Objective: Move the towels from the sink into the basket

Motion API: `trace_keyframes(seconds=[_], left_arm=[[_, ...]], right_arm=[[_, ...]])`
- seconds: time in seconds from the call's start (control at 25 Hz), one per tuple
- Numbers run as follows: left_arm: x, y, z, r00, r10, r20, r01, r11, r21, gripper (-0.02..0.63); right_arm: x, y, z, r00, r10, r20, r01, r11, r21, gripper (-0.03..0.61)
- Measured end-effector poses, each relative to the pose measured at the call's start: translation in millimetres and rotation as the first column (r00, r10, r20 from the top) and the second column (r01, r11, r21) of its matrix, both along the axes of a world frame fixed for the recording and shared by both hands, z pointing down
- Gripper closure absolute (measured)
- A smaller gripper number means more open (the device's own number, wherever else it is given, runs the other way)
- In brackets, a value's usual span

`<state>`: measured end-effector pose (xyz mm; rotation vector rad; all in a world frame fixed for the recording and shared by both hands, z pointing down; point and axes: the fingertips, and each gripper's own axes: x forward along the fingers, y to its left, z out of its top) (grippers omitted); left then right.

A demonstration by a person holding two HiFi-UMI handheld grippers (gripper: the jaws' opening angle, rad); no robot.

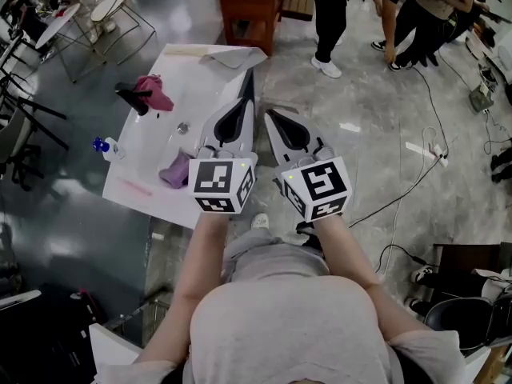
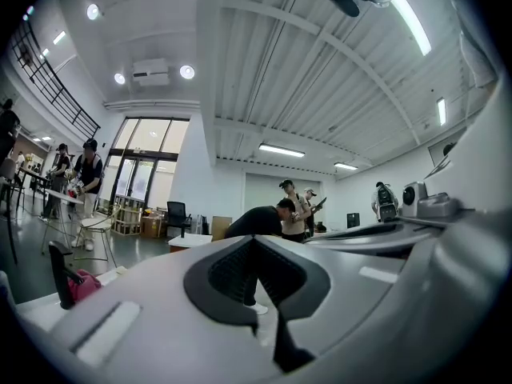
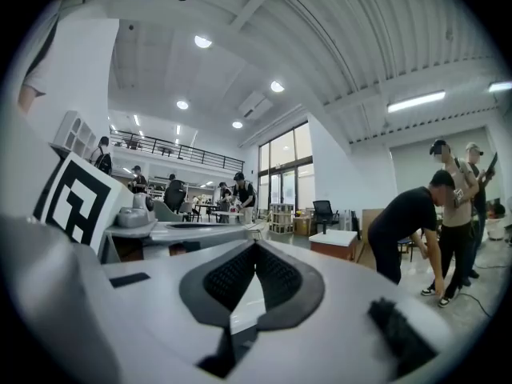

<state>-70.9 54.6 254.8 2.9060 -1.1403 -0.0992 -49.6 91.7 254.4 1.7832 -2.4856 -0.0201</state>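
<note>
A white sink unit stands to the front left in the head view. On it, a pink towel lies by the black tap, and a purple towel lies near the front edge. A pale cloth rests at the far corner. My left gripper hovers over the sink's right edge, shut and empty. My right gripper is beside it over the floor, also shut and empty. The left gripper view shows the pink towel low at left. No basket is in view.
A blue-capped bottle stands at the sink's left edge. A wooden cabinet and several people are beyond the sink. Cables run over the floor at right. Chairs stand at the back left.
</note>
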Motion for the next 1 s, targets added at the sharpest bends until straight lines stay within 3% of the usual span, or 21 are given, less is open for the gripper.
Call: trace_keyframes(seconds=[0.6,1.0], left_arm=[[19.3,-77.7,18.3,1.0,-0.025,-0.015,0.024,0.998,-0.05,0.607],[50.7,-127.1,19.7,0.995,-0.099,-0.017,0.098,0.994,-0.052,0.607]], right_arm=[[24.4,-74.0,14.7,1.0,0.004,0.006,-0.004,1.0,-0.029,0.561],[62.9,-130.1,14.2,0.997,-0.073,-0.022,0.072,0.997,-0.026,0.561]])
